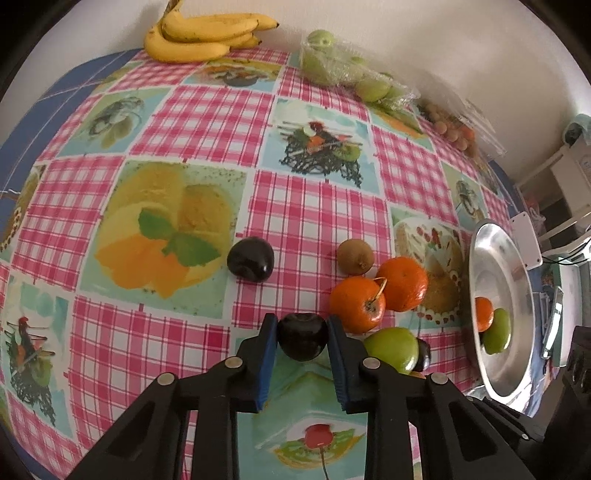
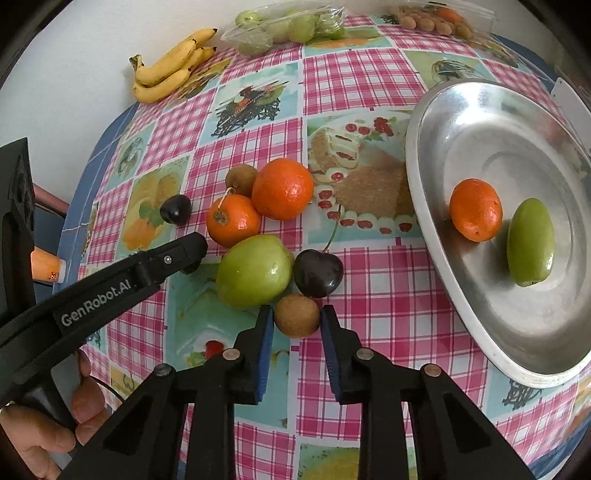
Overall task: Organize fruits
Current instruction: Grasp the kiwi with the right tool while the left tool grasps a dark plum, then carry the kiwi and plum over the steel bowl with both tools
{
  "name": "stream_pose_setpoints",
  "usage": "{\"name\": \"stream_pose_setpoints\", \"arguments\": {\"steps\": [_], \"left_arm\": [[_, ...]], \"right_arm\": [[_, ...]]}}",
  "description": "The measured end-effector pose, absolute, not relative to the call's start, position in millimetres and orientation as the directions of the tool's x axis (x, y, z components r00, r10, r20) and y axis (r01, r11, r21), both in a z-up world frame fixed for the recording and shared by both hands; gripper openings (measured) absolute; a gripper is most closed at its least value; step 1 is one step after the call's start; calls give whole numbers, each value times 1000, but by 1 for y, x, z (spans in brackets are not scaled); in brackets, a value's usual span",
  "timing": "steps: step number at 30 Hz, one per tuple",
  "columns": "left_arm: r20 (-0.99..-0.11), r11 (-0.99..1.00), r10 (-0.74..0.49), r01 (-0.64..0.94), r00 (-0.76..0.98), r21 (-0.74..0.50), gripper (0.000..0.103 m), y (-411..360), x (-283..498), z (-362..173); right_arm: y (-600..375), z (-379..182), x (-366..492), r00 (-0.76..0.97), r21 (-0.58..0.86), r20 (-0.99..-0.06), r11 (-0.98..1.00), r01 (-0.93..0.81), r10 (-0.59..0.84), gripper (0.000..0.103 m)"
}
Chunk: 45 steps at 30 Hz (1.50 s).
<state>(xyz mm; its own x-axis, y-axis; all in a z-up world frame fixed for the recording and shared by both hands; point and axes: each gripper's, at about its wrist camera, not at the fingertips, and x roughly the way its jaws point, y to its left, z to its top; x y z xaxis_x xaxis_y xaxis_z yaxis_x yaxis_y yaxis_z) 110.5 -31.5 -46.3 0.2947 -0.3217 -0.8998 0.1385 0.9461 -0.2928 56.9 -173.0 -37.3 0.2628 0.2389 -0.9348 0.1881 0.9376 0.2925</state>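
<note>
In the left wrist view my left gripper point(image 1: 302, 332) is shut on a dark cherry point(image 1: 303, 341), its blue pads pressing both sides. My right gripper point(image 2: 297, 317) is shut on a small brown kiwi point(image 2: 297, 315) resting on the checked tablecloth. Just beyond the kiwi lie a green apple point(image 2: 255, 271) and a stemmed dark cherry point(image 2: 318, 273). Two oranges point(image 2: 282, 188), a second kiwi point(image 2: 241, 180) and another dark cherry point(image 2: 176, 209) sit further back. The metal plate point(image 2: 424, 192) at the right holds an orange point(image 2: 475, 209) and a green fruit point(image 2: 531, 242).
Bananas point(image 2: 166, 70), a bag of green fruit point(image 2: 288, 26) and a clear box of small brown fruit point(image 2: 436, 18) line the far edge by the wall. A hand point(image 2: 44, 435) holds the left gripper point(image 2: 195, 247) at the table's left edge.
</note>
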Motion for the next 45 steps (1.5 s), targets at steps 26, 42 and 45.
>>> {"name": "stream_pose_setpoints", "arguments": {"steps": [26, 42, 45], "left_arm": [[-858, 937, -348, 180, 377, -301, 29, -47, 93, 3], [-834, 880, -428, 371, 347, -298, 29, -138, 70, 17], [-822, 868, -447, 392, 352, -305, 29, -151, 72, 21]], "right_arm": [[-206, 12, 37, 371, 285, -911, 925, 253, 179, 27], [-320, 21, -11, 416, 232, -909, 813, 534, -14, 27], [-336, 22, -17, 424, 240, -905, 790, 564, -28, 27]]}}
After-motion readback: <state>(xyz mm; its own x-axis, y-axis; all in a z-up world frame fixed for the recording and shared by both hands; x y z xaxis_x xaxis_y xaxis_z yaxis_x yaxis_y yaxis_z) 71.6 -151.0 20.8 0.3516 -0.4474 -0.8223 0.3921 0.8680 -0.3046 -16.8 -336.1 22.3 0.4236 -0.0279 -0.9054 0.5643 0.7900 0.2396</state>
